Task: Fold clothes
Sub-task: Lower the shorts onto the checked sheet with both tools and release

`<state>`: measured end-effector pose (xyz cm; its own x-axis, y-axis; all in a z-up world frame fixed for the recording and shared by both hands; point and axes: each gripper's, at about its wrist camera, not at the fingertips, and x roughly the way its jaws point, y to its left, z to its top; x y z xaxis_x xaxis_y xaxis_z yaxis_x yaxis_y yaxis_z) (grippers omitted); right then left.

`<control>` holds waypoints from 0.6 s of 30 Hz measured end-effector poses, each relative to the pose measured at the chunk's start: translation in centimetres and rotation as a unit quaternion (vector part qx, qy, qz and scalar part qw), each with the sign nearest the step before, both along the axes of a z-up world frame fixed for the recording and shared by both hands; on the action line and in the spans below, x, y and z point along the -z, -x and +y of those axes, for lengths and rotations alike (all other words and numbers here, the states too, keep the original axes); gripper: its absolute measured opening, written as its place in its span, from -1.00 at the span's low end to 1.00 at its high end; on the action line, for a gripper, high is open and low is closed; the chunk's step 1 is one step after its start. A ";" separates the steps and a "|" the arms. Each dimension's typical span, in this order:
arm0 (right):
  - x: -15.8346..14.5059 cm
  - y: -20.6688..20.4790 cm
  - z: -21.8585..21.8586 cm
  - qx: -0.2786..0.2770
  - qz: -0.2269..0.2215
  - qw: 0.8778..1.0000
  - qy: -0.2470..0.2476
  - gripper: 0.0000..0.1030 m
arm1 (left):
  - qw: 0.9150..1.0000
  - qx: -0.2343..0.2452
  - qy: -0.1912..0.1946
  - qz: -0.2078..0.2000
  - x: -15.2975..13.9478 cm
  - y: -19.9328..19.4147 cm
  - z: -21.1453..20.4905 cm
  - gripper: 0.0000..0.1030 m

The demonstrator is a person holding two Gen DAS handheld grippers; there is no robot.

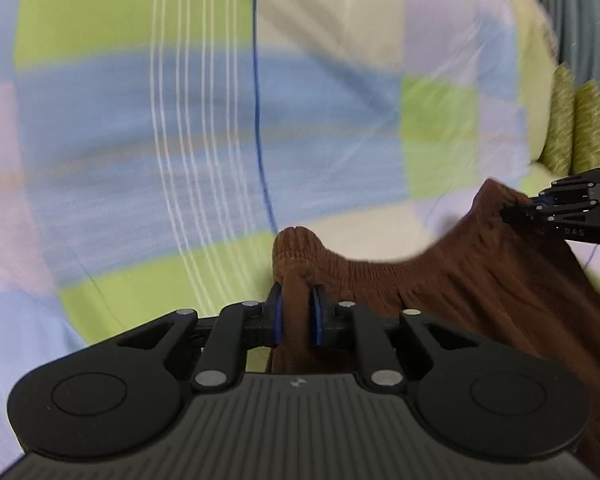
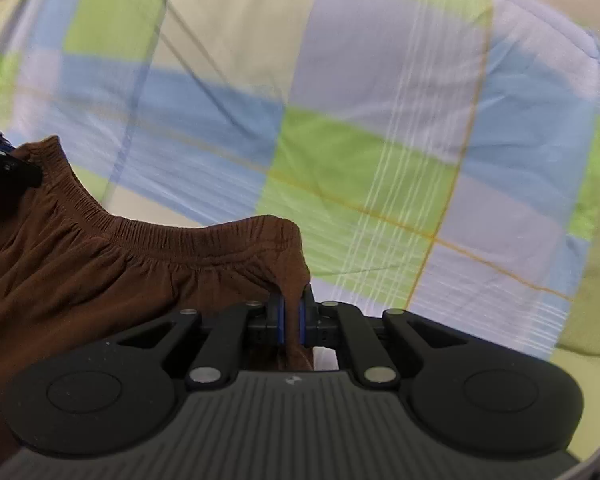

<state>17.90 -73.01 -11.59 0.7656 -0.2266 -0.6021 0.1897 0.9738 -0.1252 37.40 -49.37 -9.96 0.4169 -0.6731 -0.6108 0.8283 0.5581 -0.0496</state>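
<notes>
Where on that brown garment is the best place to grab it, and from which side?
Grip the brown garment at the two ends of its gathered elastic waistband, coming in from either side, as both tools do now. The left tool and right tool each pinch one end, so the band hangs slack between them and the cloth drapes down over the checked sheet, ready to fold.

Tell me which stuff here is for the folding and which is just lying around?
For the folding:
- brown shorts, held up by the waistband
- left gripper, jaws shut on one end of the waistband
- right gripper, jaws shut on the other end

Just lying around:
- checked sheet underneath
- green cushions at the edge
</notes>
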 end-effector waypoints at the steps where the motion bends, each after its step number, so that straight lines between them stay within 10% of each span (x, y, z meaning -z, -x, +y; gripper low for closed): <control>1: 0.3 0.2 -0.1 0.007 -0.002 1.000 -0.006 -0.80 | 1.000 -0.005 -0.003 0.002 0.6 0.0 0.2 -0.31; 11: -2.7 14.3 4.4 0.002 -0.053 0.998 -0.037 -0.35 | 0.998 -0.018 0.048 0.049 -3.8 8.6 14.0 0.02; 18: -1.0 26.5 6.8 0.079 -0.042 0.992 -0.093 -0.02 | 0.996 0.004 0.004 0.093 -3.5 17.1 19.7 0.16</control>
